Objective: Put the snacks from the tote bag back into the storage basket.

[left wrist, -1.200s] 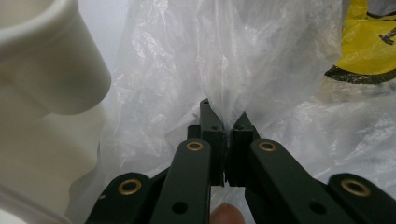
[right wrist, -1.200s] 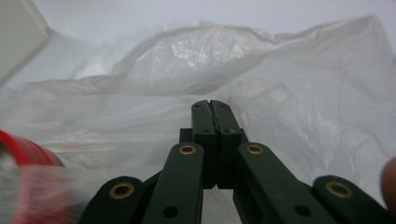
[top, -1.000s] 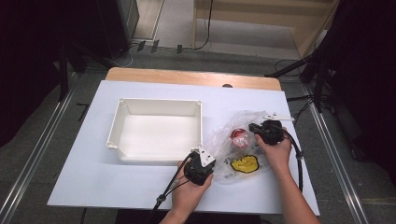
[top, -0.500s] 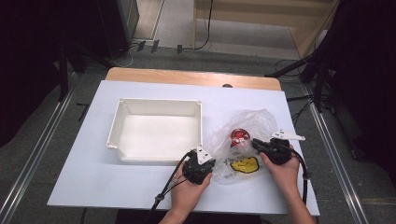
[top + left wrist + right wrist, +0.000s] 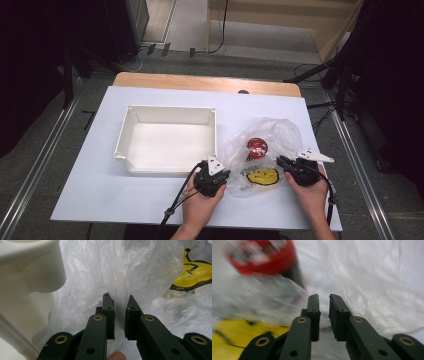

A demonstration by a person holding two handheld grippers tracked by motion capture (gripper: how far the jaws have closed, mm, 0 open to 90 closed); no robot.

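A clear plastic bag (image 5: 280, 132) lies on the white table to the right of the tray. Inside it sit a round red item (image 5: 256, 146) and a yellow smiley-face item (image 5: 262, 176). My left gripper (image 5: 226, 174) is at the bag's left edge, and a fold of film (image 5: 120, 277) is pinched in its narrow jaw gap (image 5: 119, 298). My right gripper (image 5: 281, 162) is at the bag's right edge with film between its near-closed jaws (image 5: 323, 297). Both pairs of jaws have just eased open a little. The red item (image 5: 262, 257) is blurred beyond the right jaws, and the yellow one (image 5: 234, 340) is at their lower left.
An empty white tray (image 5: 170, 108) stands left of the bag, its corner (image 5: 27, 267) close to my left jaws. The white tabletop (image 5: 100, 195) lies on a wooden table, with dark stands and cables on the floor behind it.
My right gripper has moved from on top of the bag back toward the person, to the bag's right edge. The left gripper has stayed in place.
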